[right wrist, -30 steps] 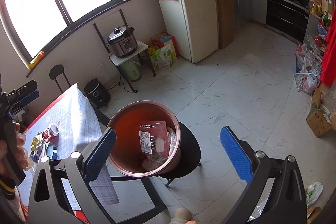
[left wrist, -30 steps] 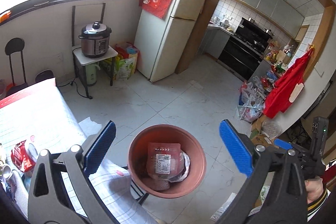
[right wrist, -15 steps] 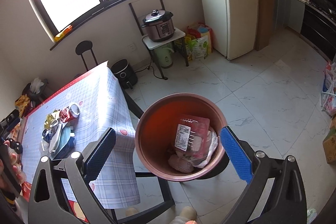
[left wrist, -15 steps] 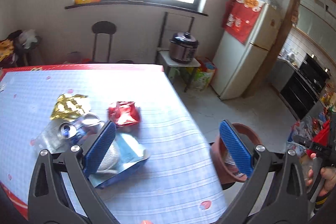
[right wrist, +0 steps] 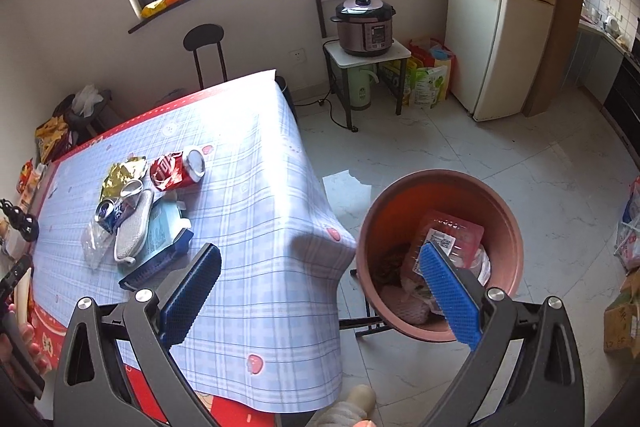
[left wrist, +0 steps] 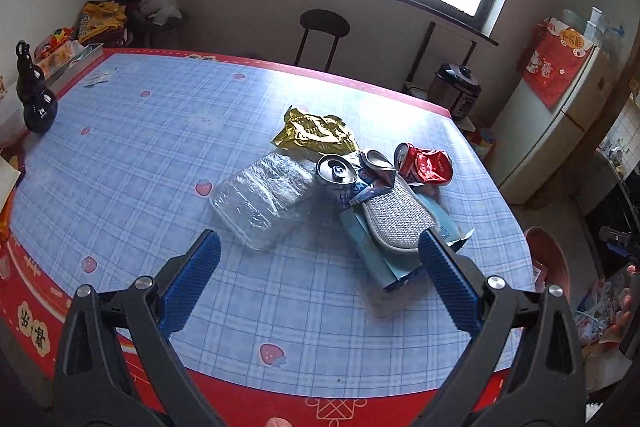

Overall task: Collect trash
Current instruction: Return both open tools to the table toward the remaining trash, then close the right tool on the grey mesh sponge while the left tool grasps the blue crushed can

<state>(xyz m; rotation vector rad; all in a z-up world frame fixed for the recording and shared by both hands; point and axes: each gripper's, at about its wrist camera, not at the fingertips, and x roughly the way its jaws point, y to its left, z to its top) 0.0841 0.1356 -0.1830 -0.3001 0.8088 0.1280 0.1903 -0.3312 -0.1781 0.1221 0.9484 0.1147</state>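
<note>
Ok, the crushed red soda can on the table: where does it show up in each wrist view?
Left wrist view: the crushed red soda can lies right of centre, at the far right end of the trash pile, on its side.
Right wrist view: it sits left of centre, at the pile's far end, silver top toward the table edge.
Shared landmark: the crumpled gold foil wrapper lies close beside the can in both.

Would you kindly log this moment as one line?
left hand-held gripper: open, empty | right hand-held gripper: open, empty | crushed red can: on table | terracotta-coloured round bin: part-filled
</note>
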